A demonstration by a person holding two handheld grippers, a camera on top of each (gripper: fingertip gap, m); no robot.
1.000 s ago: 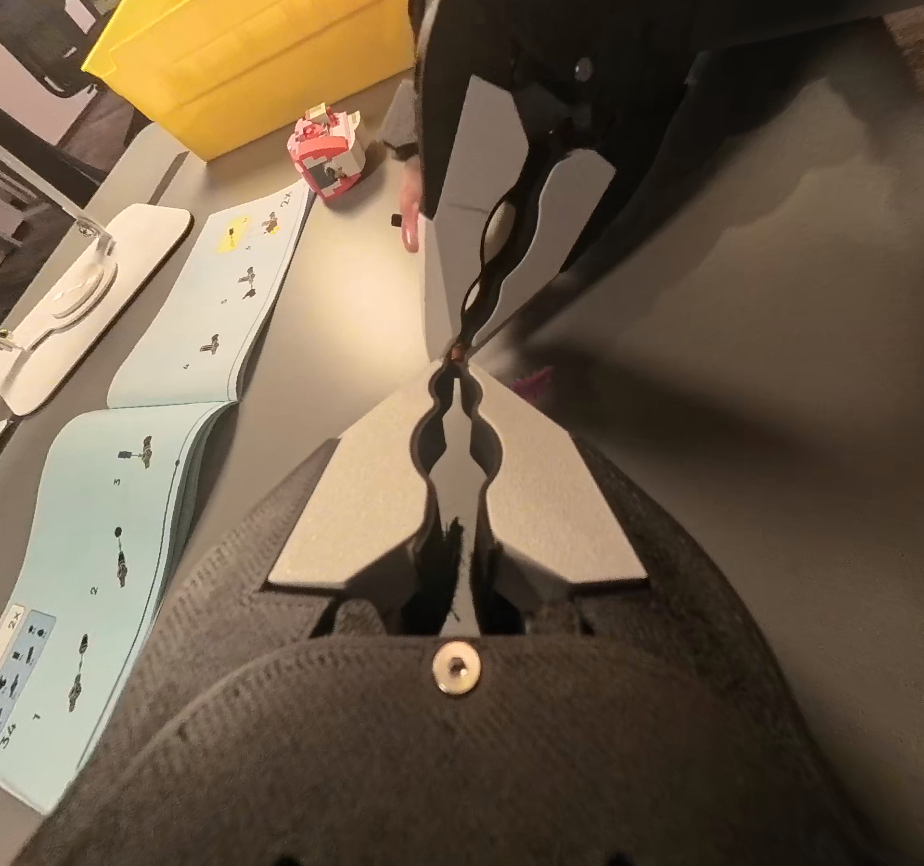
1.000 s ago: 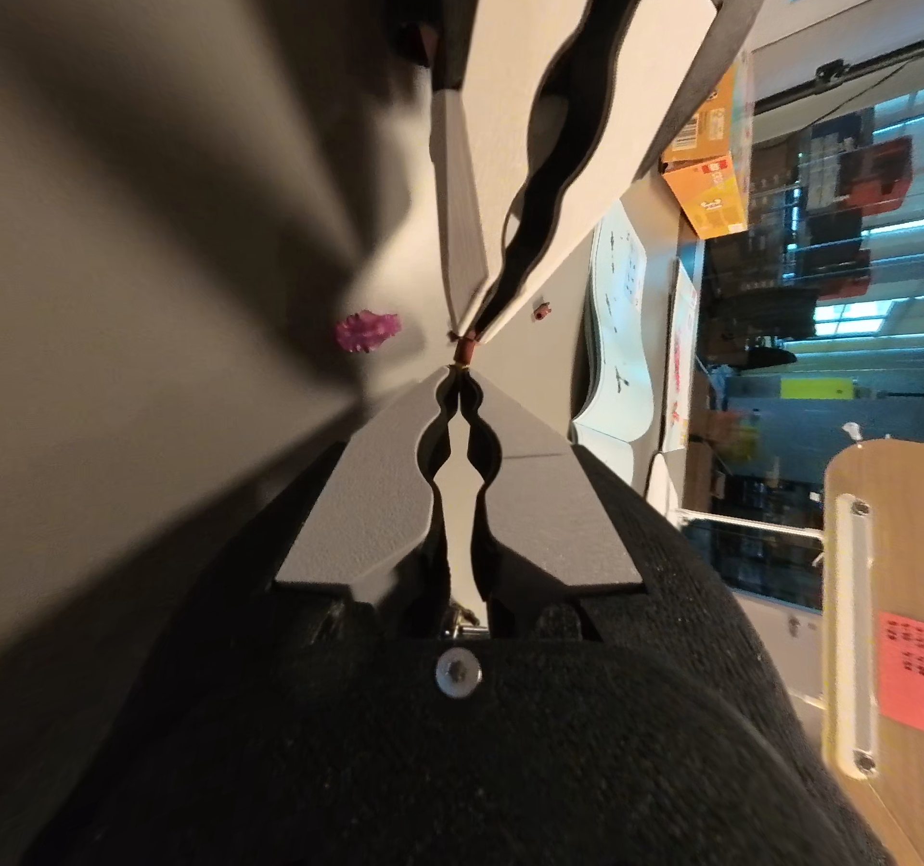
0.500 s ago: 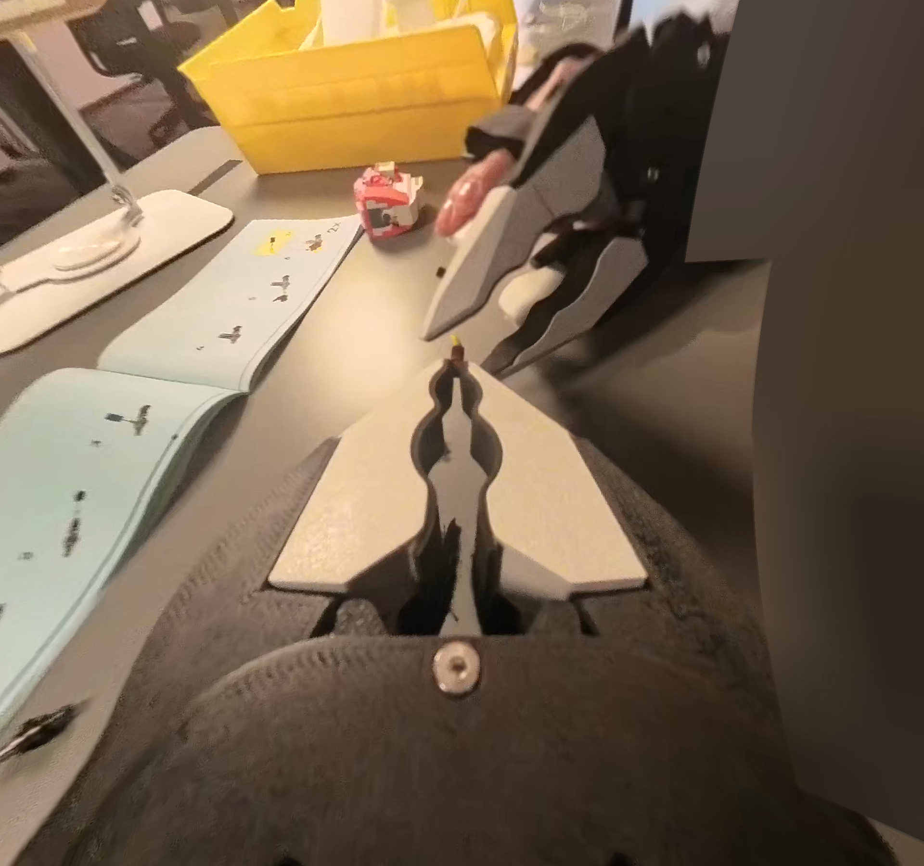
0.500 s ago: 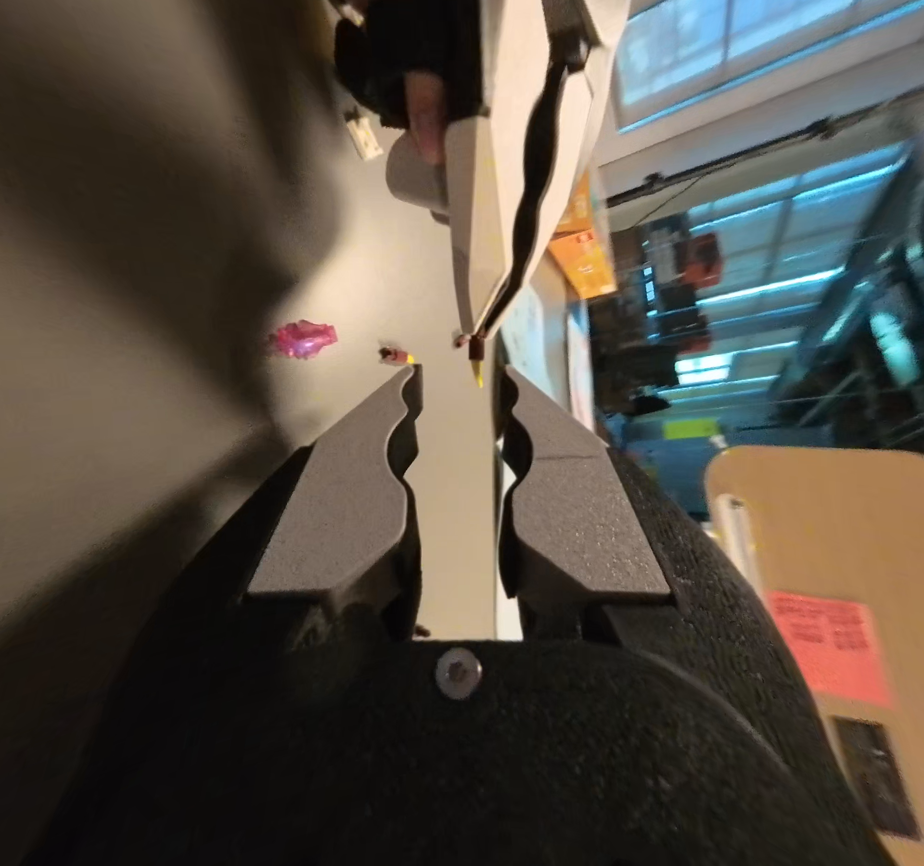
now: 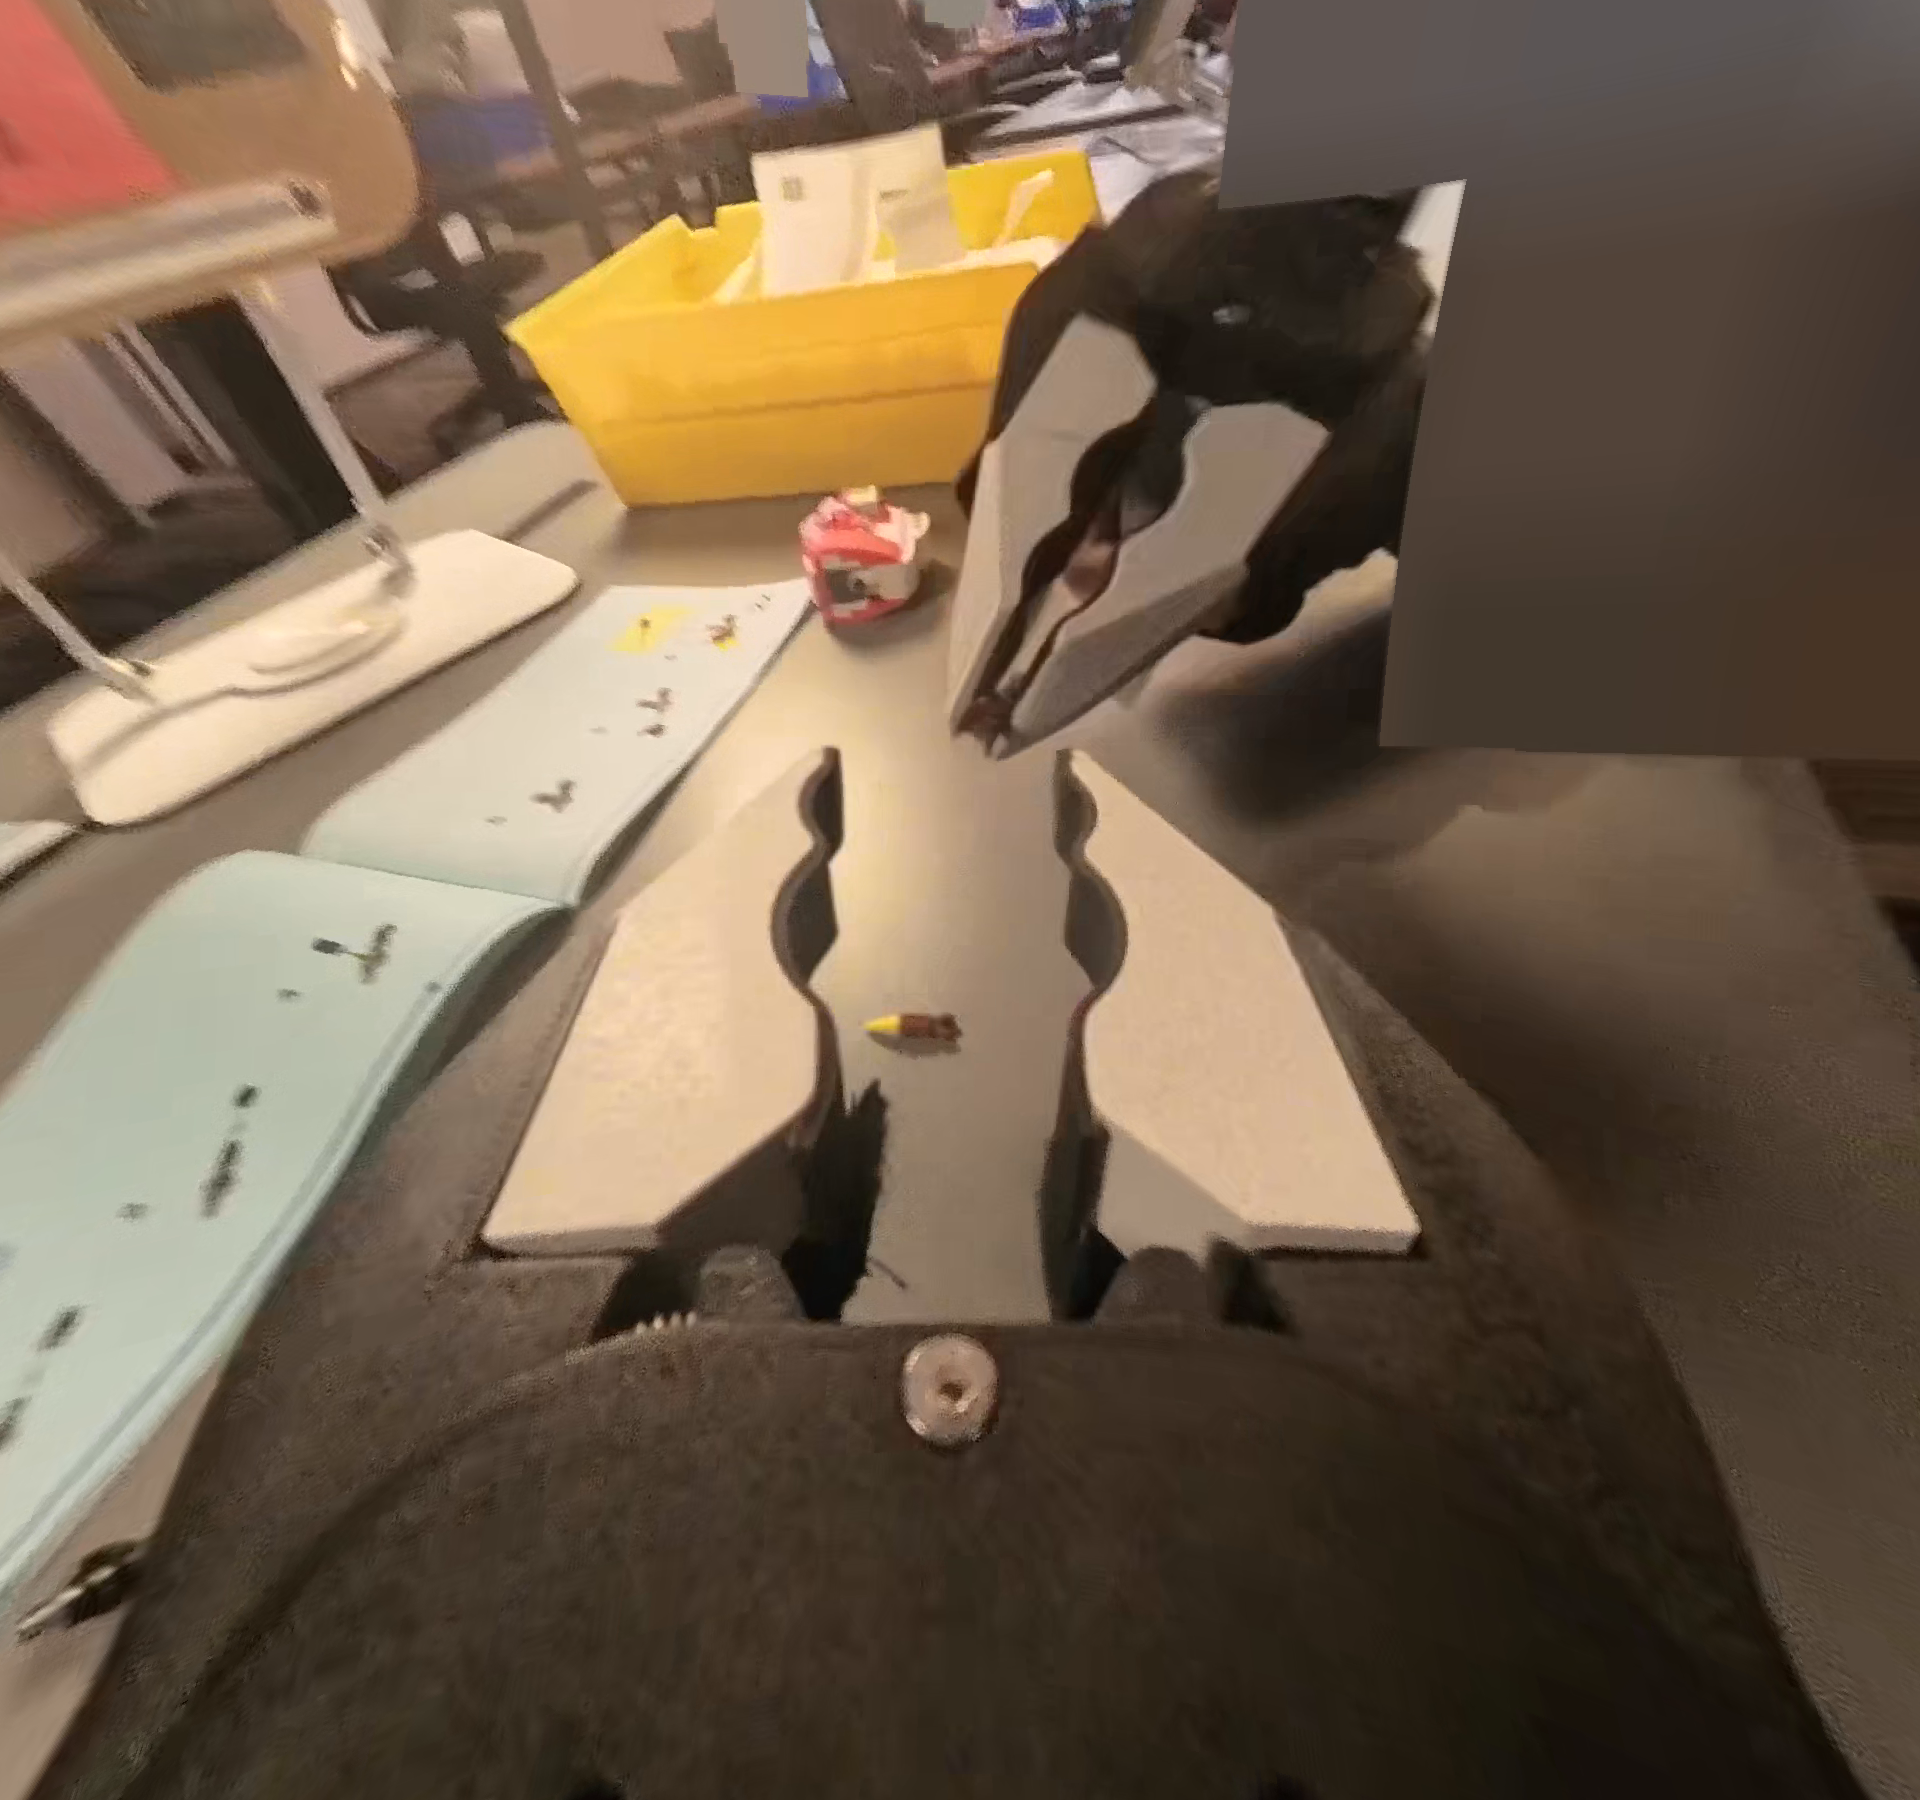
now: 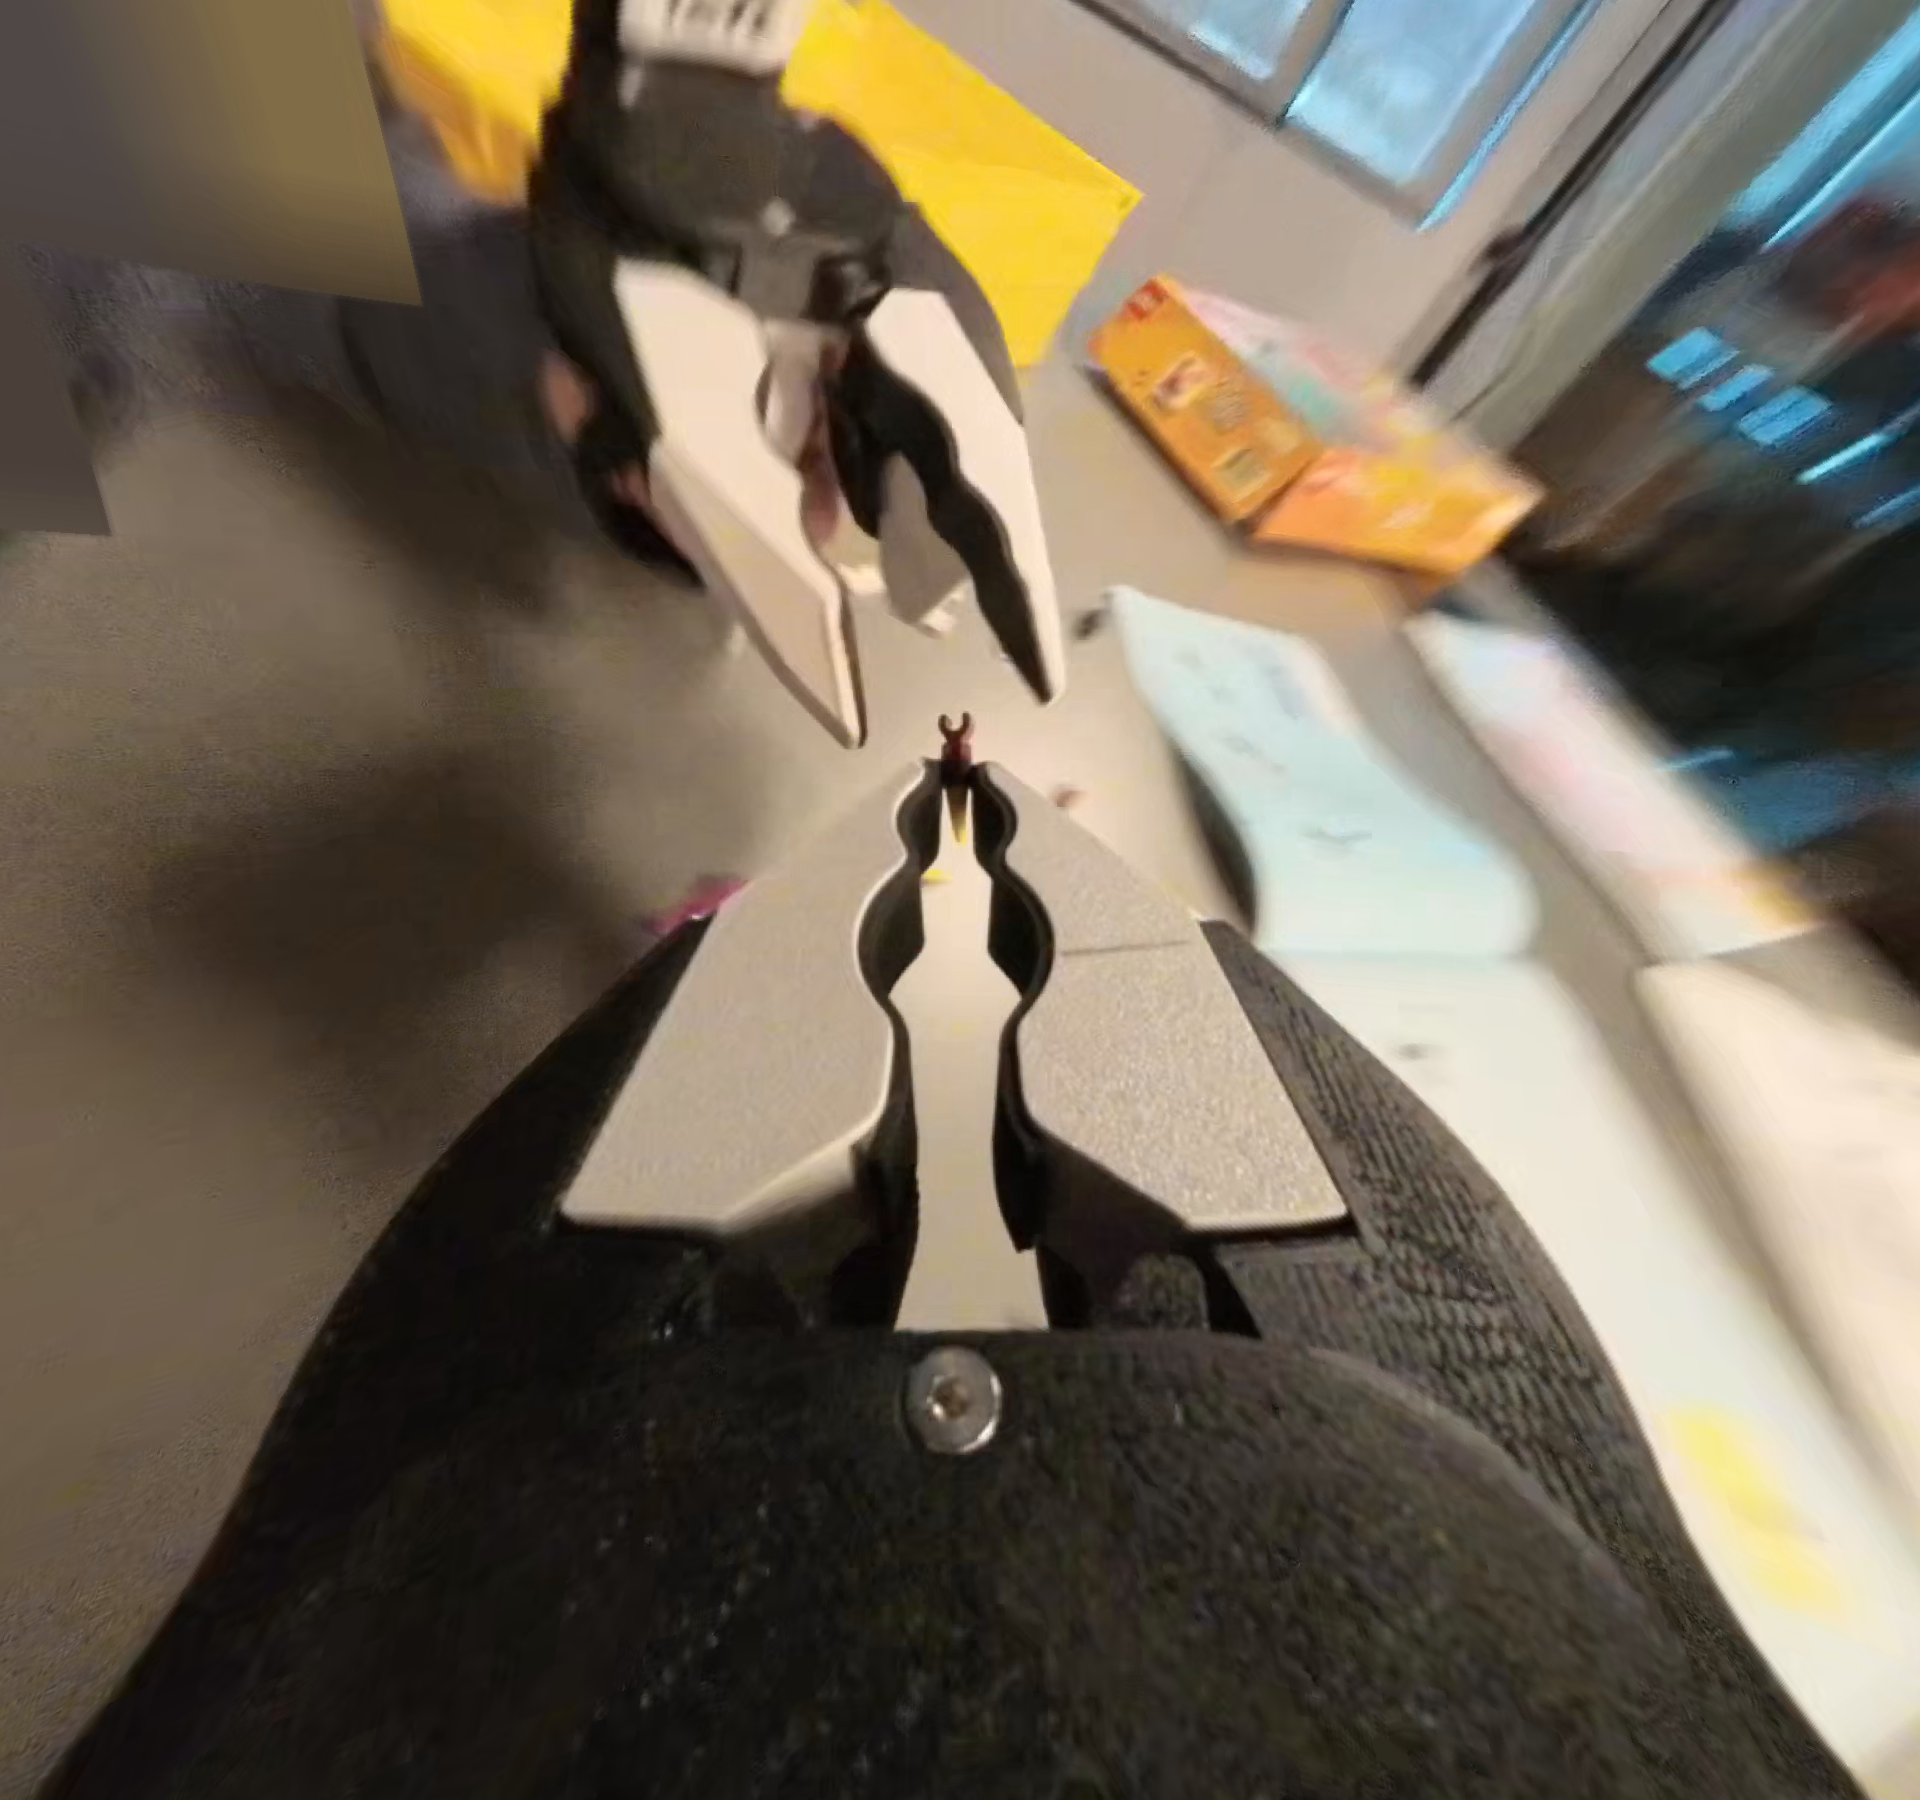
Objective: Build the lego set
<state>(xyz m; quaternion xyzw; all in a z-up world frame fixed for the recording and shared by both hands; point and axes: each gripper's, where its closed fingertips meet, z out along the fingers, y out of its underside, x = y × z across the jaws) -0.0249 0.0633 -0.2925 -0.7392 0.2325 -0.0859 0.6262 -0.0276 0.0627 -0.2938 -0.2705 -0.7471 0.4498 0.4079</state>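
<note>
Grey table (image 5: 1558,1023) under wide left jaws; right jaws pinch a brown-yellow piece (image 6: 953,763).

Bare grey table (image 5: 935,846) between wide-spread left gripper (image 5: 945,774) fingers, only tiny brown-yellow piece (image 5: 914,1025) lying there. Right gripper (image 5: 987,727) blocks just ahead. Open booklet (image 5: 540,774) crowds left side; pink toy (image 5: 857,571), yellow bin (image 5: 790,400) farther back.

Right wrist view: motion blur smears orange box (image 6: 1309,441) at 2 o'clock, pale booklet (image 6: 1340,774) at 3 o'clock; print unreadable. Pink thing (image 6: 691,903) at 9 o'clock half hidden behind finger. Left wrist view: booklet (image 5: 208,1075) cut by 9 o'clock edge; tiny brown-yellow piece (image 5: 914,1025) too small to identify.
</note>
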